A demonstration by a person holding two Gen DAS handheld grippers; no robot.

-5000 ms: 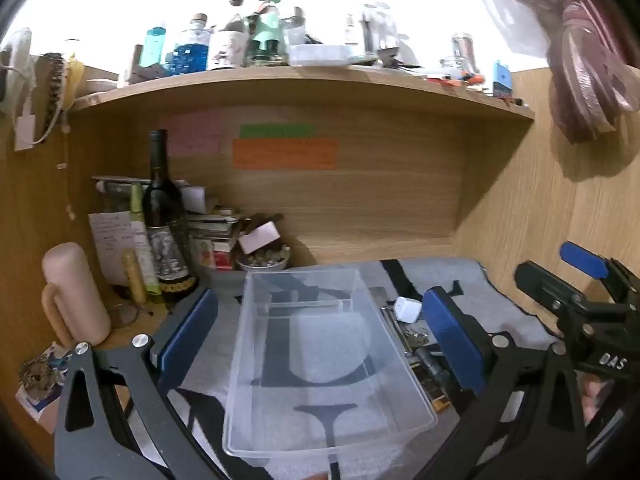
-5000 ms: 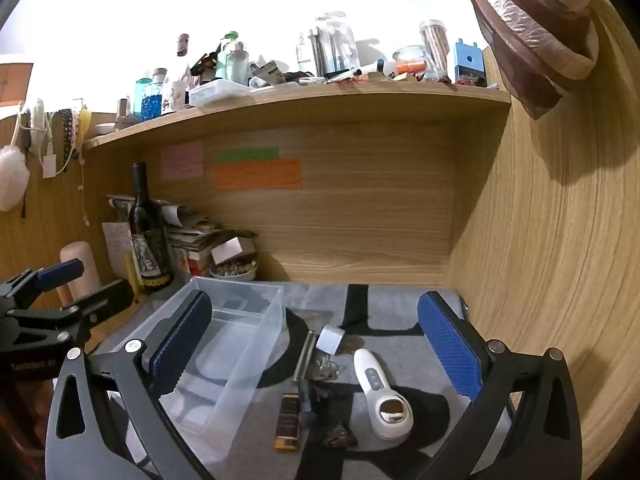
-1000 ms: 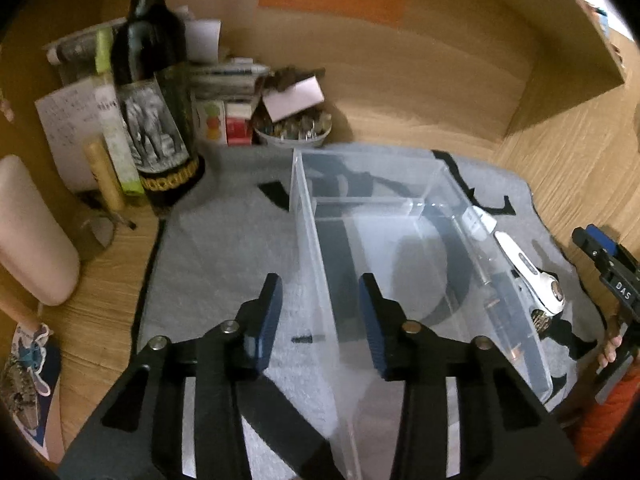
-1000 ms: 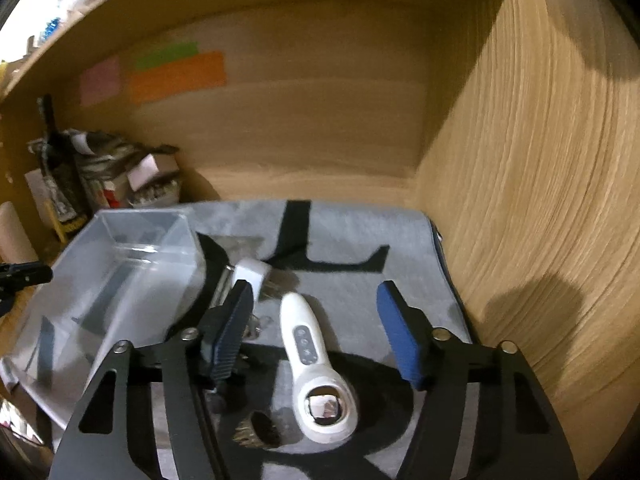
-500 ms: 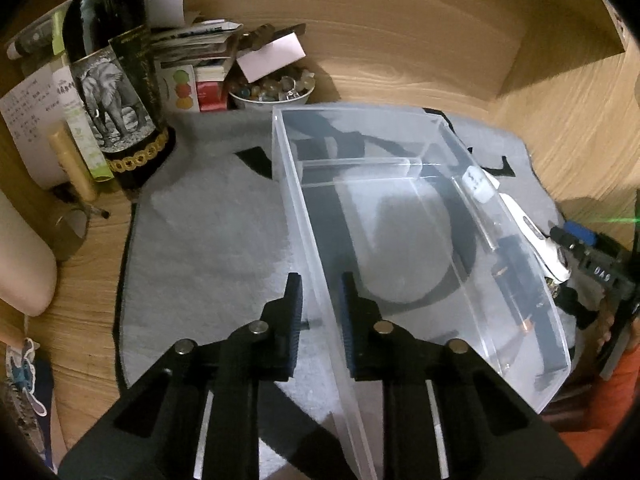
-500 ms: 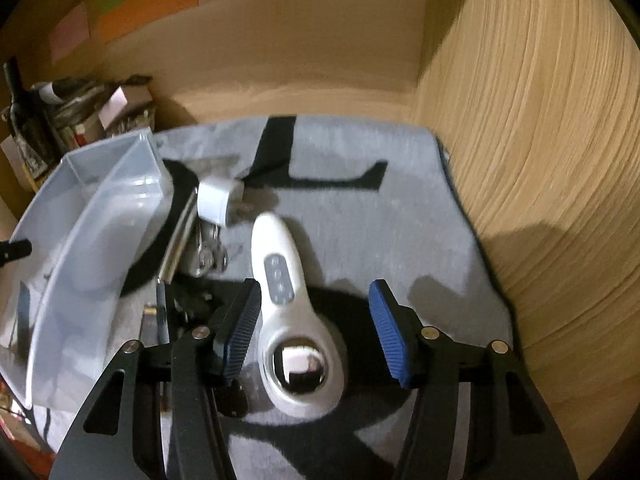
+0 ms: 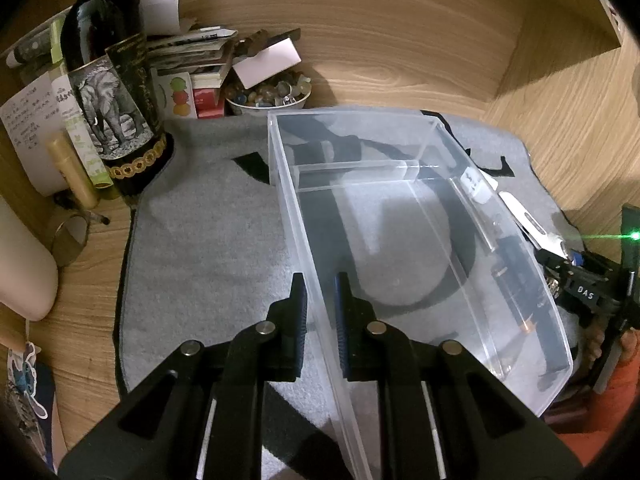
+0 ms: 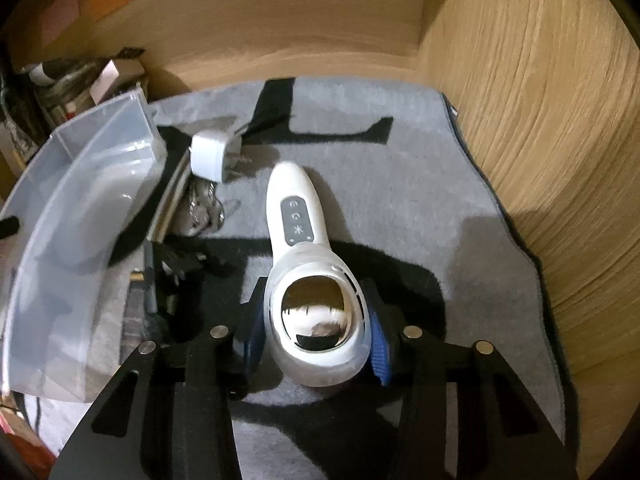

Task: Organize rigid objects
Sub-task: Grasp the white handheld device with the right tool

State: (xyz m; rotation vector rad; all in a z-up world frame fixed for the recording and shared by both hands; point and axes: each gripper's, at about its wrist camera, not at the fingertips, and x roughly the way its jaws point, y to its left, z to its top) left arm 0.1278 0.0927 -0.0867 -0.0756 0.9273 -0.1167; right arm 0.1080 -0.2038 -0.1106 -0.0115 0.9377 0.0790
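Note:
A clear plastic bin (image 7: 420, 240) lies on a grey mat (image 7: 208, 240). My left gripper (image 7: 320, 312) is shut on the bin's left wall, one finger on each side. The bin also shows at the left of the right wrist view (image 8: 80, 208). My right gripper (image 8: 316, 332) is shut on the round head of a white handheld device (image 8: 308, 264) that lies on the mat. Beside it lie a white plug adapter (image 8: 212, 156), a bunch of keys (image 8: 204, 208) and some dark small items (image 8: 176, 264). The right gripper shows at the right edge of the left wrist view (image 7: 592, 280).
A dark wine bottle (image 7: 112, 92), stacked papers and boxes (image 7: 192, 60) and a bowl of pebbles (image 7: 268, 92) stand at the back left. A pale cylinder (image 7: 20, 264) stands at the left. A wooden wall (image 8: 540, 140) rises close on the right of the mat.
My left gripper has closed onto the bin's left wall. My right gripper has moved down over the white device and closed on its head.

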